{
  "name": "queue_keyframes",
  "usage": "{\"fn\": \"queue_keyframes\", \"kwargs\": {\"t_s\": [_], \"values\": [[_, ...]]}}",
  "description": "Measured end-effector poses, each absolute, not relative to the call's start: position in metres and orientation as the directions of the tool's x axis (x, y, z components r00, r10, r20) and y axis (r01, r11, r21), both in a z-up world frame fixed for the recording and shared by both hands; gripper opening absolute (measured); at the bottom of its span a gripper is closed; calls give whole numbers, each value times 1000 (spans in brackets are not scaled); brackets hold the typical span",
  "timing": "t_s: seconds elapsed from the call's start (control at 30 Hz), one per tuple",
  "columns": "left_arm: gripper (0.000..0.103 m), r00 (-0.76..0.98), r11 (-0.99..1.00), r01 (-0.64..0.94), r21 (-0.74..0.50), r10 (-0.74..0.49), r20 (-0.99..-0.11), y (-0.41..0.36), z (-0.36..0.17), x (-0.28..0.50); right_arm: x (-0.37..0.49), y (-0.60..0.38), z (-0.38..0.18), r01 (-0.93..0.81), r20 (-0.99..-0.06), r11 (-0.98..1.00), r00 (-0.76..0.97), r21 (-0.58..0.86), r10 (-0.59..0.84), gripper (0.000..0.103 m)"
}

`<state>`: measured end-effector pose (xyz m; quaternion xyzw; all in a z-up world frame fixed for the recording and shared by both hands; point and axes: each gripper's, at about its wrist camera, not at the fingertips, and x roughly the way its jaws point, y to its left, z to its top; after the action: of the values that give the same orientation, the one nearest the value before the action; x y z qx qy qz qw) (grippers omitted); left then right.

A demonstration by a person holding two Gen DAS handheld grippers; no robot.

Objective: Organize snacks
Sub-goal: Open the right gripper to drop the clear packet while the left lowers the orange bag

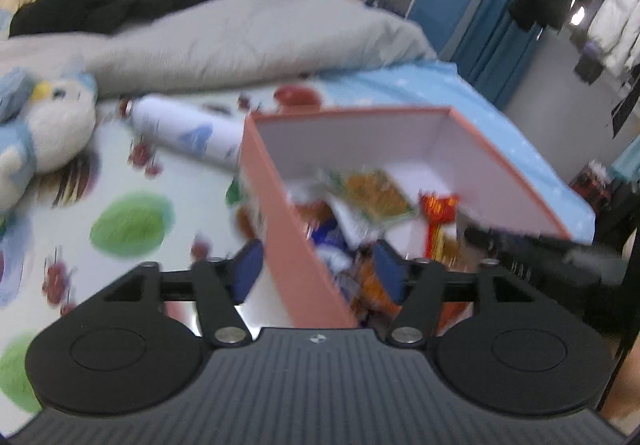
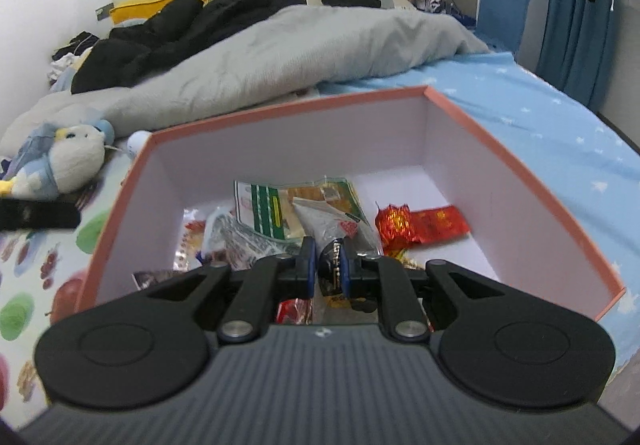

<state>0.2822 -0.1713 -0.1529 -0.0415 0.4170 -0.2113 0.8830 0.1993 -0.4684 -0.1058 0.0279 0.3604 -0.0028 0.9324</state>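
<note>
Snack packet (image 2: 329, 265), light and crinkly, sits pinched between right gripper (image 2: 329, 270) pads; left gripper (image 1: 316, 273) straddles box wall (image 1: 296, 245), open.

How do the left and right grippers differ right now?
The left gripper has its jaws wide, straddling the pink box's side wall with nothing pinched. The right gripper has its jaws shut on a dark snack packet, over the box interior. Both point down towards the box.

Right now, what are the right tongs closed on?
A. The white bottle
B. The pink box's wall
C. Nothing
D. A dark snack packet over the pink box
D: in the right wrist view, the right tongs pinch a dark snack packet above the pink box.
</note>
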Motion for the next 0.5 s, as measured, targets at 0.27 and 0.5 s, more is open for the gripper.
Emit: {"fn": "queue_keyframes", "kwargs": {"t_s": [0.27,0.5], "values": [[83,447,885,397,-242,-417,-791,-150,-188,250,198,-466,-115,10,-688,998,725,57,32,15],[89,395,842,504,-194,-424,-815,-155,-199,225,196,-463,-119,16,-694,998,719,60,30,15]]}}
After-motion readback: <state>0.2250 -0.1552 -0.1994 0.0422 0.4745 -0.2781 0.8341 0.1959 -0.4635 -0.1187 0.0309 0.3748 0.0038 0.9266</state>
